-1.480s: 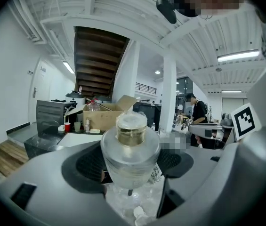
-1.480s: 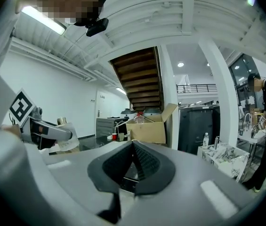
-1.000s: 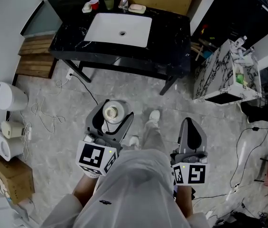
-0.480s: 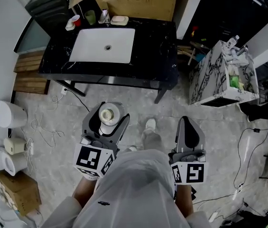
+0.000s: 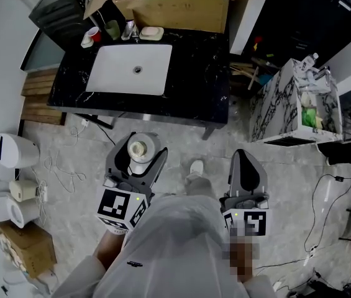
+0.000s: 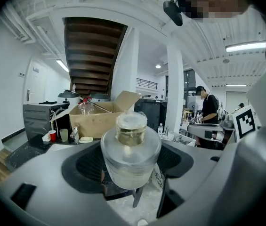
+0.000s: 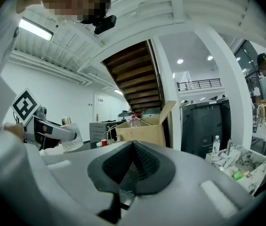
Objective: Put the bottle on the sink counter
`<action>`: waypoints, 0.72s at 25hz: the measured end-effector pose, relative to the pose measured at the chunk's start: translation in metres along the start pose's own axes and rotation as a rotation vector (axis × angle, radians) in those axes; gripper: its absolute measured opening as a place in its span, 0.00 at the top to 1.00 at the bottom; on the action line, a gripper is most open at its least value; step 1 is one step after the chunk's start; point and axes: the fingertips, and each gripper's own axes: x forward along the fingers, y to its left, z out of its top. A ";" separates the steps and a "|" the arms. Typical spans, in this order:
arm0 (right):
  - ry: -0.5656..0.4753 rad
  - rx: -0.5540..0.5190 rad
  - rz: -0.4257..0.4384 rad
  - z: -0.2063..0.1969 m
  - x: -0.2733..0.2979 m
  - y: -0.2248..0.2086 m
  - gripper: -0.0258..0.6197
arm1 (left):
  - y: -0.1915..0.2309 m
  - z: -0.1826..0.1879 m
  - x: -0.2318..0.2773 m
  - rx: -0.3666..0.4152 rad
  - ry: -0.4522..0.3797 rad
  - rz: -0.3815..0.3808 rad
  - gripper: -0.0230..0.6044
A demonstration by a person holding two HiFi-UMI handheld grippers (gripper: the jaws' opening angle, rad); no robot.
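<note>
Slippage is the nearest risk: the left gripper (image 5: 143,154) has its jaws closed against the round, smooth belly of the clear bottle (image 6: 130,159), whose gold neck and cap stand upright; a jolt in the carry could, I judge, tilt it or let it fall to the grey floor (image 5: 181,144) below. The bottle sits between the jaws near their tips, just ahead of the person's body; the right gripper (image 5: 245,161) travels alongside with its jaws pressed together on nothing, so it lends no support. Loose cables (image 5: 57,160) trail on the floor to the left, a trip hazard if the path drifts that way. Farther ahead lies the black sink counter (image 5: 200,73), well apart from the bottle; its front edge could clip the base if the approach is low. The white basin (image 5: 132,70) fills the left part, and a landing on its rim might topple the bottle; the bare stretch to its right looks safer. At the back the red cup (image 5: 92,35), green cup (image 5: 113,28) and soap dish (image 5: 152,33) crowd the edge.
</note>
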 end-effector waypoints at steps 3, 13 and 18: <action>0.003 0.012 -0.006 0.000 0.012 -0.024 0.94 | -0.006 0.008 0.020 0.000 0.006 0.005 0.43; 0.004 0.042 0.029 -0.008 0.060 -0.079 0.94 | -0.012 0.025 0.078 0.021 0.016 0.050 0.43; 0.011 0.058 0.055 -0.012 0.079 -0.087 0.94 | -0.011 0.023 0.089 0.011 0.034 0.073 0.43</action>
